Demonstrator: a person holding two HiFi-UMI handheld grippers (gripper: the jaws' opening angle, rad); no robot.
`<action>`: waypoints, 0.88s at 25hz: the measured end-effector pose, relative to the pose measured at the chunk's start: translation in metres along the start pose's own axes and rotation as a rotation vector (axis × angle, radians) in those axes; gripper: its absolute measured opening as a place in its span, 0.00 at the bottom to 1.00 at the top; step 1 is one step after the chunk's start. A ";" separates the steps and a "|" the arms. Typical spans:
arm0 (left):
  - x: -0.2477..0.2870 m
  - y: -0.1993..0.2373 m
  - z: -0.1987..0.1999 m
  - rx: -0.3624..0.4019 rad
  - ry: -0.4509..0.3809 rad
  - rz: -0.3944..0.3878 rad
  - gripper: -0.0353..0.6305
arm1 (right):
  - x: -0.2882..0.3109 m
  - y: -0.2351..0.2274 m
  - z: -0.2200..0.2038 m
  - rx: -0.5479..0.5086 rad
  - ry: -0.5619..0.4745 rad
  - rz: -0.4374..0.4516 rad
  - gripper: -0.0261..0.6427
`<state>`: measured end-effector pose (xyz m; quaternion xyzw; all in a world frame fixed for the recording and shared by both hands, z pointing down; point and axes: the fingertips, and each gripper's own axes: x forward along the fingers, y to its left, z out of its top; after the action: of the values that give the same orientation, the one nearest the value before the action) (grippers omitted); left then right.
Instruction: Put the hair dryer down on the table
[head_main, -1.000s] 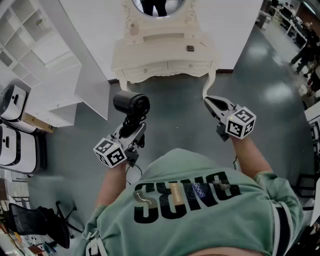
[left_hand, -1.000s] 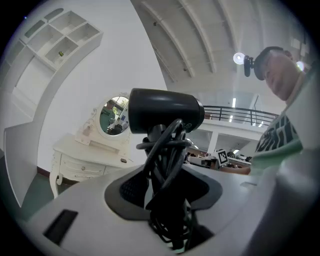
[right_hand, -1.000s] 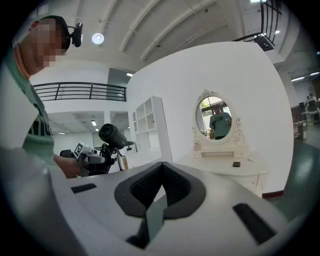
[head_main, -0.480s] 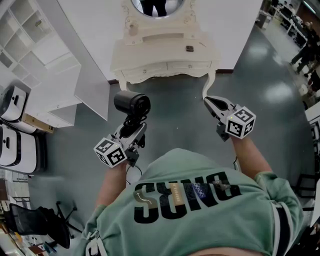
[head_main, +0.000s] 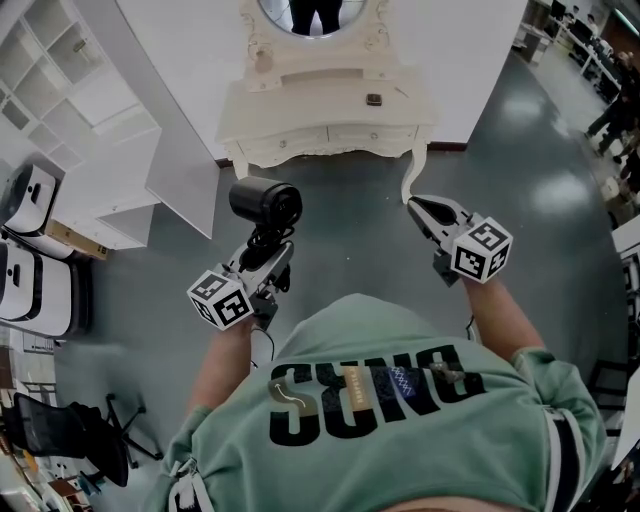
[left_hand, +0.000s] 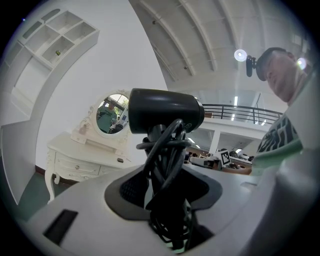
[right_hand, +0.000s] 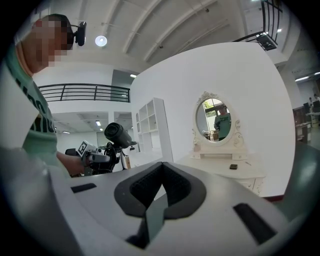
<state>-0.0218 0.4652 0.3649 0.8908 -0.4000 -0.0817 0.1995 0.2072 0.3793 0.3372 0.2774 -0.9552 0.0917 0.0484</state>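
Left tongs grip hair dryer by cord-wrapped handle; right tongs closed, empty. Approach step: surface well apart. Next: reach past its front edge, lower, release.

One hair dryer is counted, and two tools: the left hand-held gripper and the right hand-held gripper. At twelve o'clock, one desk, one mirror and one small dark object are counted.
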 end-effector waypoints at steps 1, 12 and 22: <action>0.007 -0.005 -0.001 -0.005 -0.006 0.000 0.34 | -0.007 -0.005 0.000 -0.002 0.000 0.004 0.03; 0.062 -0.009 -0.012 -0.062 -0.016 0.008 0.34 | -0.028 -0.066 -0.015 0.033 0.016 0.006 0.03; 0.102 0.129 0.016 -0.087 0.011 -0.076 0.34 | 0.108 -0.111 -0.016 0.040 0.049 -0.016 0.03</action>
<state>-0.0468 0.3073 0.4064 0.8962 -0.3610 -0.1018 0.2371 0.1768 0.2345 0.3851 0.2837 -0.9494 0.1173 0.0668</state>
